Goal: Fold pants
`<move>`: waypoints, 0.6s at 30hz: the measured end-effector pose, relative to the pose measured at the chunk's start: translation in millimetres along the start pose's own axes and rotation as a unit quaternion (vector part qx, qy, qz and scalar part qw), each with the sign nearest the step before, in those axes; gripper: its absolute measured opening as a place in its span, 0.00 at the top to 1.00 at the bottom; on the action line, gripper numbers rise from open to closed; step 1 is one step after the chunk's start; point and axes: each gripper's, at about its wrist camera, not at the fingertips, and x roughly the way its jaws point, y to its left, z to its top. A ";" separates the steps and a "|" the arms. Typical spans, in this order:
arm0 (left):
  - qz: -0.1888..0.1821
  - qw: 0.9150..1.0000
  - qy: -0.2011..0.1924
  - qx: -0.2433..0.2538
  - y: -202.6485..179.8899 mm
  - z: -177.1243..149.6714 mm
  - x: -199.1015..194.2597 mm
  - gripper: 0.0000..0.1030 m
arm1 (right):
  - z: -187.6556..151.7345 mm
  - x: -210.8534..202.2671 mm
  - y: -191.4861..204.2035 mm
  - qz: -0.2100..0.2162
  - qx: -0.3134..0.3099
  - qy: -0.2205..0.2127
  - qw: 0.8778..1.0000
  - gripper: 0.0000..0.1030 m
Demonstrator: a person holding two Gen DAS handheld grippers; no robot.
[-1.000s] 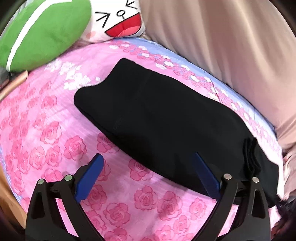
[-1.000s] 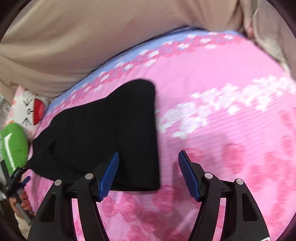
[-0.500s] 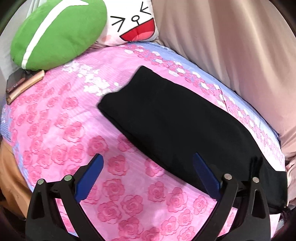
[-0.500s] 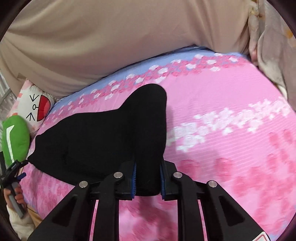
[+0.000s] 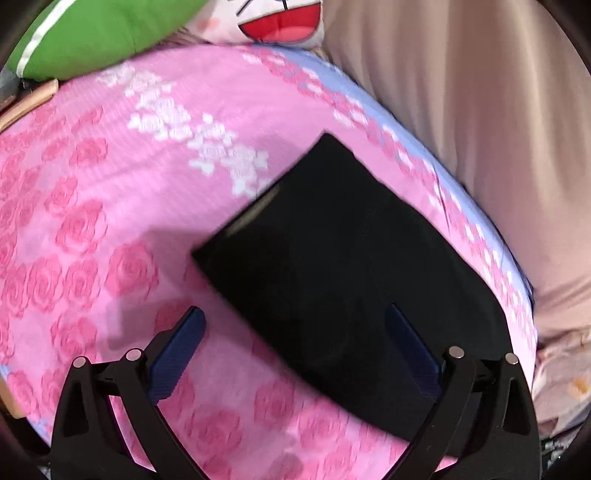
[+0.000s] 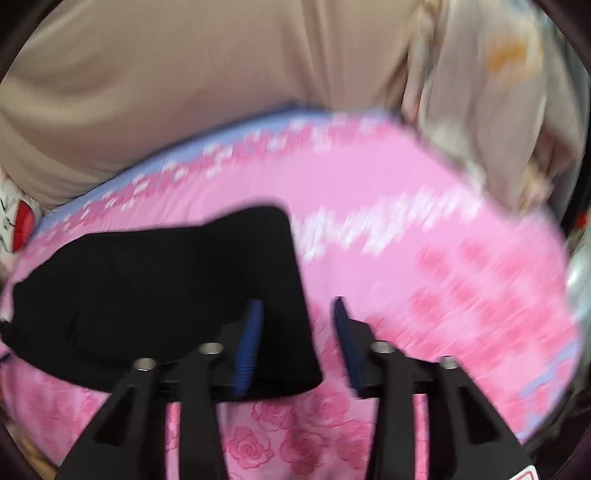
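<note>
The black pants [image 5: 351, 258] lie folded lengthwise on the pink rose bedspread [image 5: 92, 229]. In the left wrist view my left gripper [image 5: 293, 317] hangs open and wide over the pants' near edge, its blue pads [image 5: 181, 347] clear of the cloth. In the right wrist view, which is blurred, the pants [image 6: 147, 288] stretch away to the left. My right gripper [image 6: 297, 306] is over their right end, jaws opening. The cloth's edge lies between the pads [image 6: 251, 332], which do not press on it.
A green pillow [image 5: 92, 33] and a white cartoon-face cushion [image 5: 277, 22] sit at the head of the bed. Beige fabric [image 5: 480, 110] runs along the far side. A pale patterned cloth [image 6: 480, 92] hangs at the right. A wooden edge [image 5: 29, 103] shows at the left.
The right gripper shut on the pants' end half a second ago and now has its jaws apart again. The left gripper stayed open while its view shifted closer over the pants.
</note>
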 end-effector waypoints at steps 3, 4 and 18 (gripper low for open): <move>0.035 0.999 -0.028 0.002 -5.6 6.2 5.6 0.49 | 7.3 -18.3 9.6 0.025 -0.013 -0.018 0.999 0.37; 0.055 0.998 -0.040 0.015 -11.3 7.3 3.4 0.81 | 8.2 -19.4 13.4 0.037 -0.016 -0.016 0.999 0.36; -0.116 0.955 -0.029 0.271 -226.3 -101.5 -62.0 0.85 | -7.7 14.2 125.0 0.205 -0.084 0.035 0.975 0.36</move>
